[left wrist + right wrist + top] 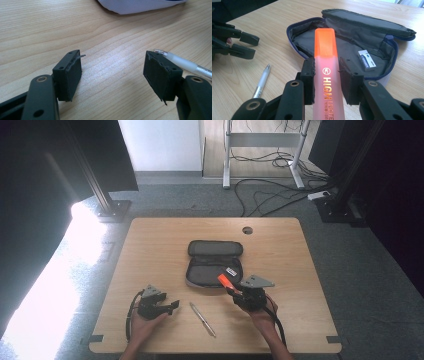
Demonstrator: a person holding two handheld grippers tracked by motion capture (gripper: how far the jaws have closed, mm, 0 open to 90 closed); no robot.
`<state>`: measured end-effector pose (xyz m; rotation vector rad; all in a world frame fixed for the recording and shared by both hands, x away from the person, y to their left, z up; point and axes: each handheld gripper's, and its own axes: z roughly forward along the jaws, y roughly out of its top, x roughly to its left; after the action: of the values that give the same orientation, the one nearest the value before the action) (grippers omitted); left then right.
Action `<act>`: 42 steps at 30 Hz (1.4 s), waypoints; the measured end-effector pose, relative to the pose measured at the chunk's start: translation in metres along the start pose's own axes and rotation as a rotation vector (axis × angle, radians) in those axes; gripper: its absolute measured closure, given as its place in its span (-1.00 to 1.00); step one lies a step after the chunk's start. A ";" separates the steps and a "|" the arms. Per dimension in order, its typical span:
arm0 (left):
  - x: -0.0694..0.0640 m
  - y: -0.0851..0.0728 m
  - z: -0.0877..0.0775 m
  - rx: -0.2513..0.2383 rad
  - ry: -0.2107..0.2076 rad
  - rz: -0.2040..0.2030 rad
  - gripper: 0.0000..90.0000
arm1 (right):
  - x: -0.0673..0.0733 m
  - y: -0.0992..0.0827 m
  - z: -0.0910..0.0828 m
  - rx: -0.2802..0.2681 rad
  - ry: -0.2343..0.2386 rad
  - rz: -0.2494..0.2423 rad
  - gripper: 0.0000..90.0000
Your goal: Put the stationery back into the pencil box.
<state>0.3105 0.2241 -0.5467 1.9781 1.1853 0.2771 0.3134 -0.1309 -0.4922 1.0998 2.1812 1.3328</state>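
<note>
On the table (150, 245), right gripper (327, 72) clamps highlighter (325, 50), its lower end cut off; left gripper (112, 72) gapes.

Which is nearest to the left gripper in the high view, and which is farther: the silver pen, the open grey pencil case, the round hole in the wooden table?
1. Silver pen, just right of the left gripper.
2. Open grey pencil case, beyond it, mid-table.
3. Round hole, near the wooden table's far edge.

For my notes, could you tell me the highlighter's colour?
Orange highlighter, with a brighter orange cap; clearest in the right gripper view.
</note>
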 end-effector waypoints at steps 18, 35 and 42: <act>0.000 0.000 0.000 -0.001 -0.002 -0.003 -0.31 | -0.014 0.017 0.024 0.021 0.020 0.012 0.47; 0.000 0.000 0.000 -0.001 -0.004 -0.003 -0.31 | -0.016 0.030 0.047 0.042 0.025 0.000 0.47; 0.000 0.000 0.000 -0.001 -0.002 -0.003 -0.31 | -0.018 0.033 0.052 0.040 0.028 0.002 0.47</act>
<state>0.3107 0.2244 -0.5467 1.9756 1.1861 0.2739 0.3722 -0.1054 -0.4912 1.1044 2.2363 1.3191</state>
